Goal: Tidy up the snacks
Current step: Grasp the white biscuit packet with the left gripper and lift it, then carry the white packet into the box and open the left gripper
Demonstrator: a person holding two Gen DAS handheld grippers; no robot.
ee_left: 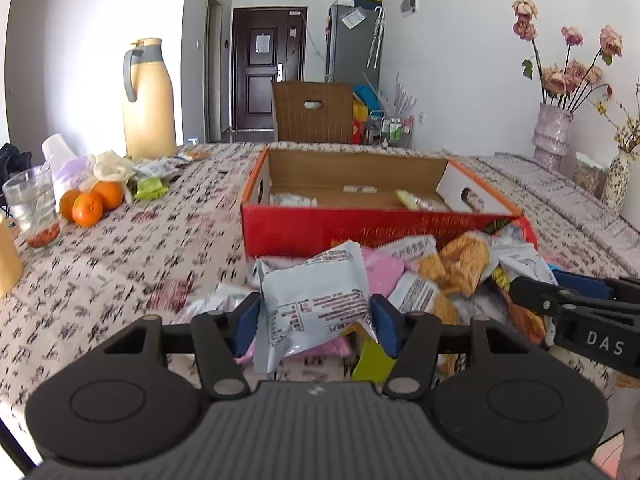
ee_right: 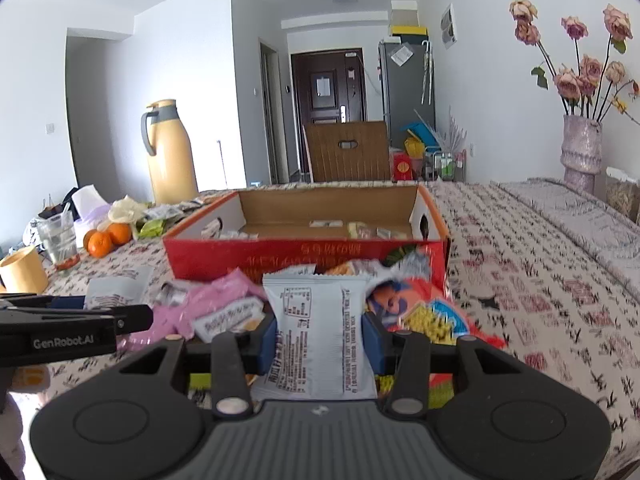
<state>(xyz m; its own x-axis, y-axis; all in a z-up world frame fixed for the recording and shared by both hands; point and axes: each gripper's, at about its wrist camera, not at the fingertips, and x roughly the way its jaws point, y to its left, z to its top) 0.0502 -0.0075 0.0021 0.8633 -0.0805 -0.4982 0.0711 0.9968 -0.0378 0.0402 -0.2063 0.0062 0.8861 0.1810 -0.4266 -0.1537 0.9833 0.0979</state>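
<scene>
Both level and aimed at the open red cardboard box [ee_left: 360,228], the left gripper [ee_left: 314,320] clamps a crumpled grey-white snack packet [ee_left: 316,300], the right gripper [ee_right: 319,332] a flat white printed sachet [ee_right: 316,328].

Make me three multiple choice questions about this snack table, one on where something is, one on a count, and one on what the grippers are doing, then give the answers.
1. Where does the red cardboard box stand relative to the snack pile?
A. Behind it, farther from the cameras
B. On the floor
C. On top of the thermos

2. How many oranges lie by the glass?
A. One
B. Three
C. Six

3. What is the state of the two grippers?
A. Both open and empty
B. Only the left holds something
C. Each is closed on a white snack packet

Answers:
1 A, the box sits on the table beyond the packets.
2 B, three oranges show in the left wrist view.
3 C, the left gripper pinches a white packet, and the right gripper pinches another white packet.
</scene>
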